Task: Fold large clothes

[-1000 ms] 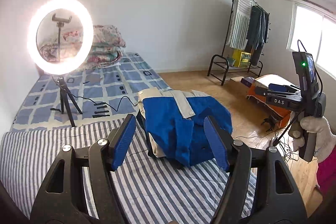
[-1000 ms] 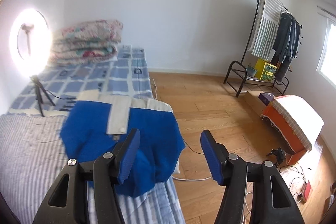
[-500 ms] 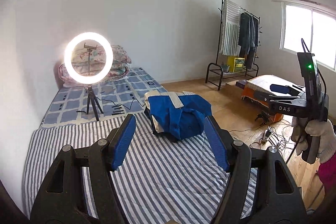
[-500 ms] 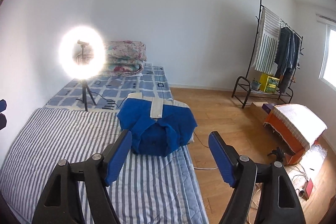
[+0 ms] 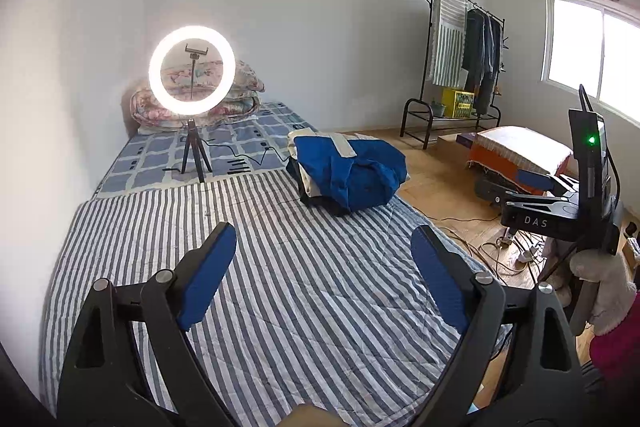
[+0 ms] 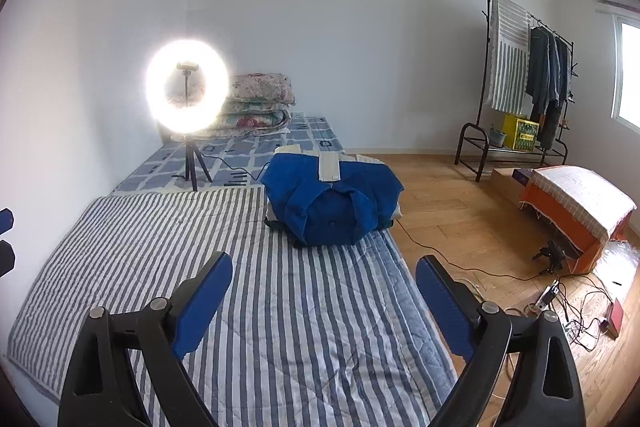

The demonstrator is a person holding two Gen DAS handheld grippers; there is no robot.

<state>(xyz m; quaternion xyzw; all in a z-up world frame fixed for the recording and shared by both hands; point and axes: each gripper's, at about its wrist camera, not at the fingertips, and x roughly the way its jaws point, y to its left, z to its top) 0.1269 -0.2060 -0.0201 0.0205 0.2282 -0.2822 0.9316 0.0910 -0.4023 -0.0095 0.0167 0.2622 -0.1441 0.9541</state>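
Observation:
A folded blue garment with a cream placket (image 5: 352, 167) (image 6: 332, 199) lies on top of a small stack of clothes at the far right of the striped quilt (image 5: 280, 287) (image 6: 280, 307). My left gripper (image 5: 324, 247) hangs over the near part of the quilt, well short of the stack, jaws opening wide with nothing between them. My right gripper (image 6: 324, 275) is likewise back from the stack, jaws opening and empty. In the left wrist view the right gripper (image 5: 536, 183) shows at the right edge, held by a gloved hand (image 5: 600, 291).
A lit ring light on a tripod (image 5: 191, 75) (image 6: 187, 87) stands on the checked bedding, its cable trailing toward the stack. Folded floral quilts (image 6: 260, 103) sit by the wall. A clothes rack (image 6: 520, 87), an orange covered box (image 6: 576, 207) and floor cables (image 6: 560, 291) lie to the right.
Both grippers have drawn back from the folded blue garment, which now looks farther away, and both sets of jaws have widened. The garment stays on the stack.

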